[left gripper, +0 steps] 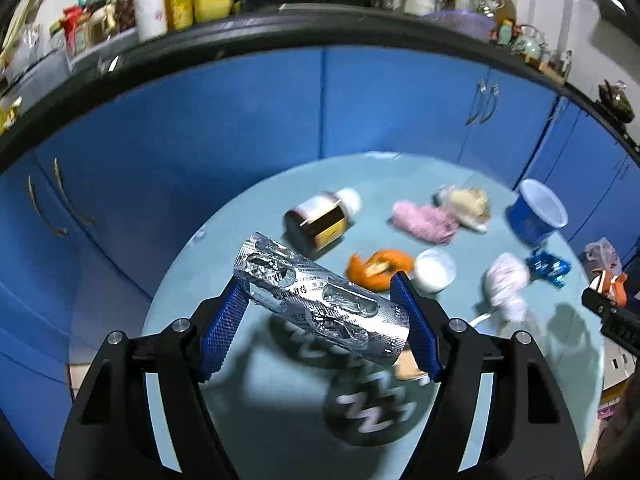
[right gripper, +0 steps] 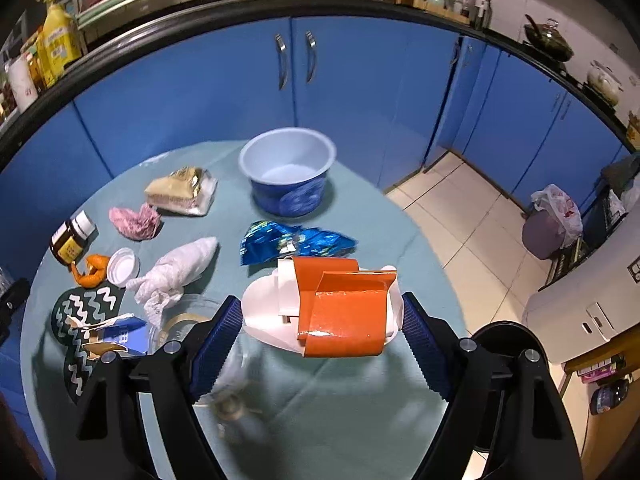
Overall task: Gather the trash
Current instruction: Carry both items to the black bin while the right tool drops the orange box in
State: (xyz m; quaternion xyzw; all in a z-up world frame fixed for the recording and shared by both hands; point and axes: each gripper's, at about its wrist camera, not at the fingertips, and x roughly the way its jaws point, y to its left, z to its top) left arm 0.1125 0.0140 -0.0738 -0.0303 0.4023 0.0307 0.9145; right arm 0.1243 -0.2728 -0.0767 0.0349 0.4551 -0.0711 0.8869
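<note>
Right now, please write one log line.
left tongs: holding foil blister pack | right tongs: holding orange-white carton | blue bowl: empty

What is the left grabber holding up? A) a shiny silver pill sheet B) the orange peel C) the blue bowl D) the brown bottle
A: in the left wrist view the left gripper has its blue fingers shut on the silver pill sheet, which casts a shadow on the table below, while the brown bottle lies farther off on the cloth.
</note>
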